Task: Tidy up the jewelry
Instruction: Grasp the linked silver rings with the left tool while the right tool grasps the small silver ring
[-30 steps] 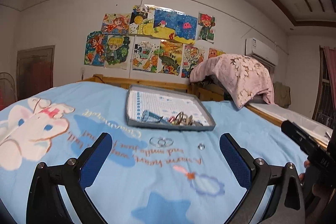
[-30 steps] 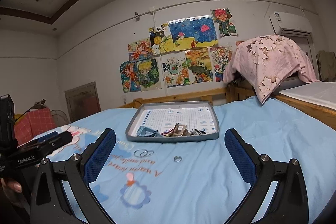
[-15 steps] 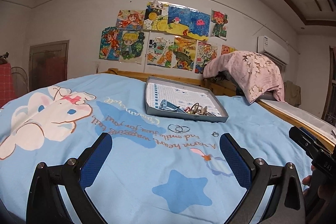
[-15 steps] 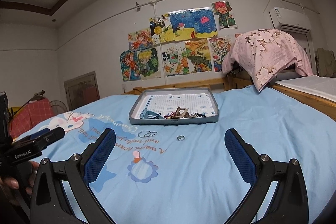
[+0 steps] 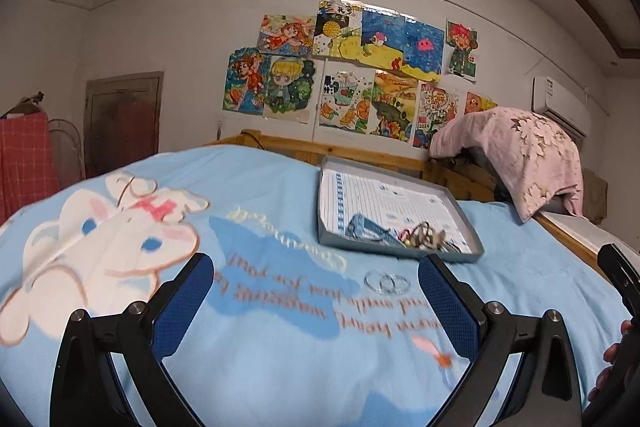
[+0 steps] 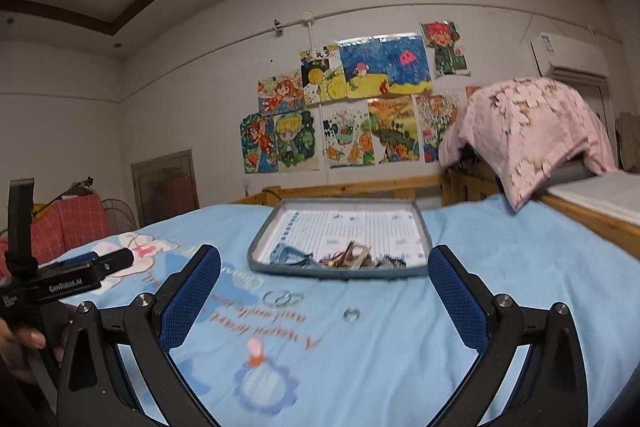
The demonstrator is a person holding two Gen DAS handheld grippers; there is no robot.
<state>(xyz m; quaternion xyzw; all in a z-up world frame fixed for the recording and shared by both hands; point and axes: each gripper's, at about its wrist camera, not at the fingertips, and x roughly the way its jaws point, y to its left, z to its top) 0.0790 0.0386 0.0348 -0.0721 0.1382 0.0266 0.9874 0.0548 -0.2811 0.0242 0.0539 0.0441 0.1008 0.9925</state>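
A grey tray lies on the blue bedsheet, lined with printed paper and holding a heap of jewelry plus a blue piece at its near edge. Two linked clear rings rest on the sheet in front of the tray. A small single ring lies right of them. My left gripper is open and empty, short of the rings. My right gripper is open and empty, framing both rings and the tray.
The bed's wooden headboard runs behind the tray. A pink flowered cloth drapes over something at the right. A second bed edge lies to the right. A hand holds the left tool at the lower left.
Both views have swung and dropped closer to the sheet. The tray and rings now sit nearer and larger. Both grippers stay open.
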